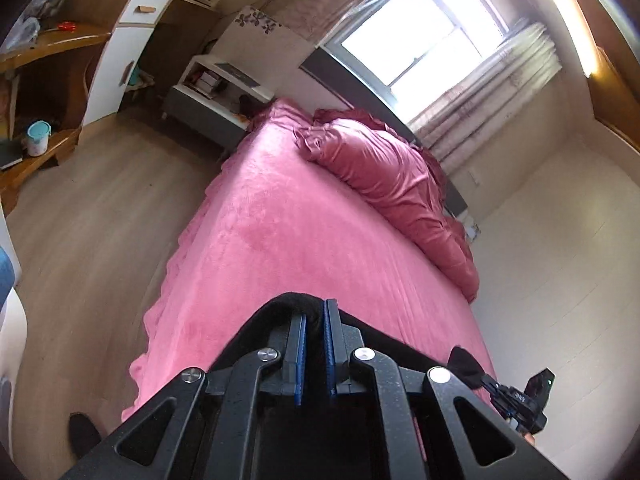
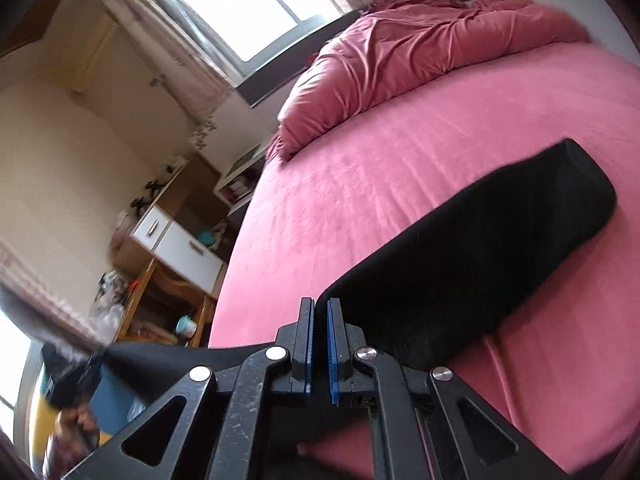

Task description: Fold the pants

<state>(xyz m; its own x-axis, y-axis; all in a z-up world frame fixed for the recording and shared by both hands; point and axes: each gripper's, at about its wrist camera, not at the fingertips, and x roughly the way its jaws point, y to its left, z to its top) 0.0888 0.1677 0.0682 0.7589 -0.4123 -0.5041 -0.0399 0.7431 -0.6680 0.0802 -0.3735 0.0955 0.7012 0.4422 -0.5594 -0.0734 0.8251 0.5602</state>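
Note:
Black pants (image 2: 480, 248) lie in a long band on the pink bed (image 2: 360, 184), one end stretching away to the right. My right gripper (image 2: 320, 306) is shut on their near edge, its blue pads almost together. The cloth runs on to the left, pulled taut, to my blurred left gripper (image 2: 80, 368). In the left wrist view my left gripper (image 1: 316, 308) is shut on a bunched fold of the pants (image 1: 392, 344). At lower right the right gripper (image 1: 486, 380) pinches a black tuft of them.
A rumpled pink duvet (image 1: 380, 168) is heaped along the bed's far side under the window (image 1: 420, 32). A white nightstand (image 1: 216, 92), a wood-and-white cabinet (image 1: 120, 40) and a desk stand across the wooden floor (image 1: 80, 220). A dark-socked foot (image 1: 80, 432) stands by the bed's edge.

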